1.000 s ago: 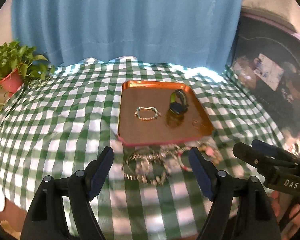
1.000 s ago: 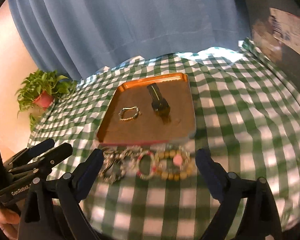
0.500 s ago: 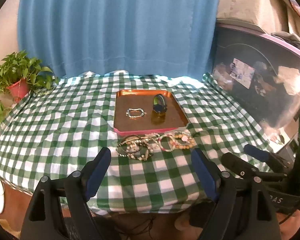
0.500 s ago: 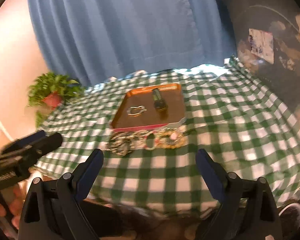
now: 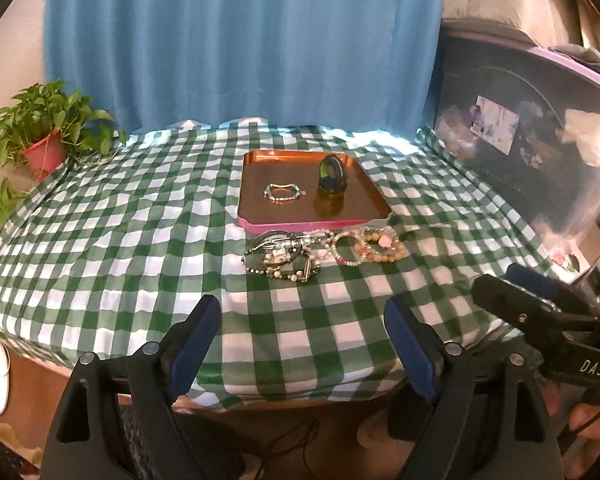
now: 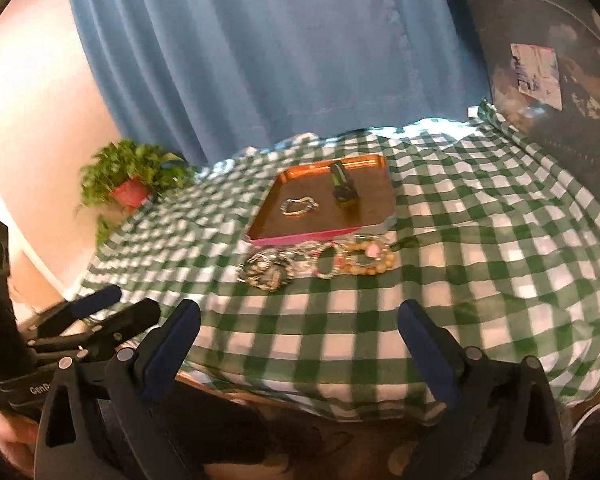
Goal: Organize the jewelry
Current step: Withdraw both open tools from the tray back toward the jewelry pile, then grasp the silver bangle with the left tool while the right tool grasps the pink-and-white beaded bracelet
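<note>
A copper tray with a pink front rim sits mid-table. In it lie a silver chain bracelet and an upright dark green bangle. Several bead bracelets lie in a pile on the cloth in front of the tray, with a tan bead bracelet at the right end. My left gripper and right gripper are both open and empty, held back at the table's near edge.
A green and white checked cloth covers the table. A potted plant stands at the far left corner. A blue curtain hangs behind. A dark cabinet stands to the right.
Both grippers have pulled back from close above the bracelet pile to the table's near edge. The jewelry has not moved. Both stay open.
</note>
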`<action>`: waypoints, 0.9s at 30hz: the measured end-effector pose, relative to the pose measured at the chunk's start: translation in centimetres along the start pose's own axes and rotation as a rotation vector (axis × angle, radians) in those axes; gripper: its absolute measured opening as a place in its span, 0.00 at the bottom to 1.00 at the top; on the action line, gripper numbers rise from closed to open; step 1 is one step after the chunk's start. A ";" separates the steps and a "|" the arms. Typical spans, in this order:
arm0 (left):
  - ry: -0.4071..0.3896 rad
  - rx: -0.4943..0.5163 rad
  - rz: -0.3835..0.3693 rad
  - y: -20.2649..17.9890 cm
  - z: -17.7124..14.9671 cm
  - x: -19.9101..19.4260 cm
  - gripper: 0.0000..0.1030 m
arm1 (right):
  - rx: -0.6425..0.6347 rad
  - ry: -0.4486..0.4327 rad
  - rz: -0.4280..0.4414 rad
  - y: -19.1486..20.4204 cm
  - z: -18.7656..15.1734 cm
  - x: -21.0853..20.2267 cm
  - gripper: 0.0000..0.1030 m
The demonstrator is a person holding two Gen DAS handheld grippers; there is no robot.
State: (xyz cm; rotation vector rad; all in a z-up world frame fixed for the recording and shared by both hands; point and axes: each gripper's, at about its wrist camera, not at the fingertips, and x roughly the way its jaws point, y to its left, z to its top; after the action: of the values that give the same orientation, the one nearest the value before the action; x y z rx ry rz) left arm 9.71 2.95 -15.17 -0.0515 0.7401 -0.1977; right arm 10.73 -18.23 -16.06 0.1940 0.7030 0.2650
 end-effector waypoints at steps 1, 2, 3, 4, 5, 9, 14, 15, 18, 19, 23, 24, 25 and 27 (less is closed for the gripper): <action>0.003 -0.007 0.001 0.3 0.0 0.6 0.81 | -0.013 0.000 -0.013 -0.1 0.0 0.2 0.95; 0.006 -0.016 0.001 0.6 0.1 1.0 0.81 | -0.025 0.002 -0.026 -0.2 0.0 0.5 0.95; 0.012 -0.028 -0.002 1.0 0.1 1.6 0.81 | -0.033 0.011 -0.034 -0.4 0.0 0.9 0.95; 0.015 -0.034 -0.005 1.2 0.2 2.0 0.81 | -0.028 0.018 -0.027 -0.7 0.1 1.2 0.95; 0.018 -0.042 -0.006 1.6 0.3 2.6 0.81 | -0.018 0.025 -0.013 -1.1 0.1 1.5 0.95; 0.033 -0.039 0.011 2.7 0.9 4.9 0.81 | 0.012 0.047 0.025 -2.4 0.4 3.0 0.92; 0.060 -0.049 0.016 4.0 1.7 8.3 0.81 | 0.005 0.072 0.038 -3.5 0.9 5.3 0.81; 0.064 -0.048 0.015 4.0 1.9 8.8 0.81 | 0.008 0.077 0.037 -3.7 1.0 5.8 0.80; 0.075 -0.024 0.011 4.0 2.5 11.3 0.81 | 0.012 0.099 0.029 -4.5 1.4 7.6 0.70; 0.080 -0.014 0.017 4.0 2.7 12.2 0.81 | 0.012 0.107 0.029 -4.7 1.6 8.3 0.68; 0.111 0.004 0.005 4.3 3.6 15.6 0.81 | 0.015 0.159 0.035 -5.5 2.1 11.2 0.58; 0.120 0.009 -0.003 4.4 3.8 16.4 0.81 | 0.014 0.167 0.048 -5.6 2.3 11.8 0.52; 0.125 0.013 -0.005 4.4 3.9 17.1 0.81 | 0.005 0.174 0.055 -5.6 2.5 12.5 0.48; 0.134 0.026 -0.011 4.6 4.2 18.4 0.81 | -0.018 0.190 0.052 -5.5 2.9 13.7 0.31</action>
State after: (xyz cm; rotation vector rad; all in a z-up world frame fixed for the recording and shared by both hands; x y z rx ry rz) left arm 26.54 3.71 -24.87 -0.0180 0.8709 -0.2223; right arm 23.66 -19.50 -23.70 0.1714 0.8839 0.3423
